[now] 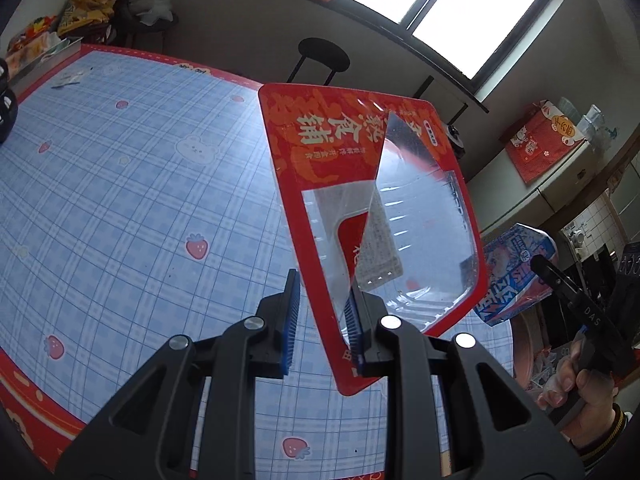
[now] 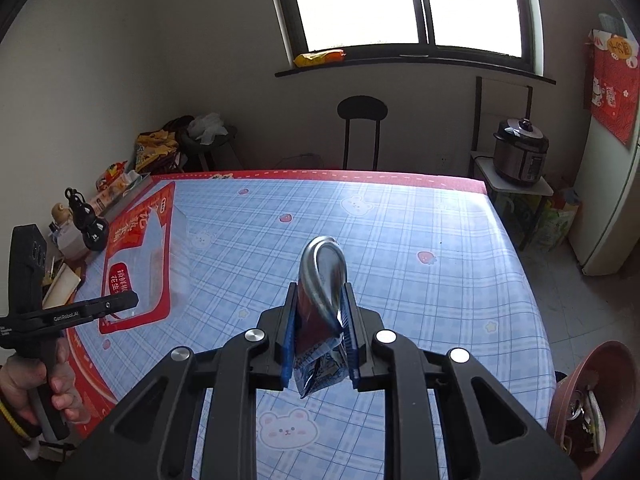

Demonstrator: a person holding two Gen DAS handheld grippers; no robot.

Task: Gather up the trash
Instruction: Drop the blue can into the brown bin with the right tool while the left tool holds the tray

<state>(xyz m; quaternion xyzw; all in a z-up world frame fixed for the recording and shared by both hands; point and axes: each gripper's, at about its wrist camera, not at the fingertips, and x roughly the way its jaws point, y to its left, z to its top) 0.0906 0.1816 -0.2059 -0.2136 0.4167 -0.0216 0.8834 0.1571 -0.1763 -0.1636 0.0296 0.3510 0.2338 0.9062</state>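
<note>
The left gripper (image 1: 326, 320) pinches a flat red food tray (image 1: 360, 184) by a loose flap of its clear film; in the left wrist view the film lies against the right blue pad, while a gap shows between it and the left pad, so whether both pads press on it cannot be told for certain. The tray hangs clear above the blue plaid tablecloth (image 1: 120, 200), standing on edge with its long axis running up and away from the fingers, its printed end farthest from them and its clear window nearest. Large cream Chinese characters are printed on the red end, upside down in this view; smaller lines under them are too fine to read. The right gripper (image 2: 320, 320) is pressed together on a crumpled snack wrapper (image 2: 320, 280), which sticks out straight ahead between the pads, its open silver-lined mouth pointing away from the tool and its creased blue-and-white tail toward the camera. From the left wrist, the wrapper's blue-and-white side shows bold lettering that cannot be made out. The left tool's side reads "Gen.Robot.AI" in the right wrist view; the right tool's bears "DAS". A brown bin (image 2: 592, 396) with scraps inside sits low to the right of the right gripper.
</note>
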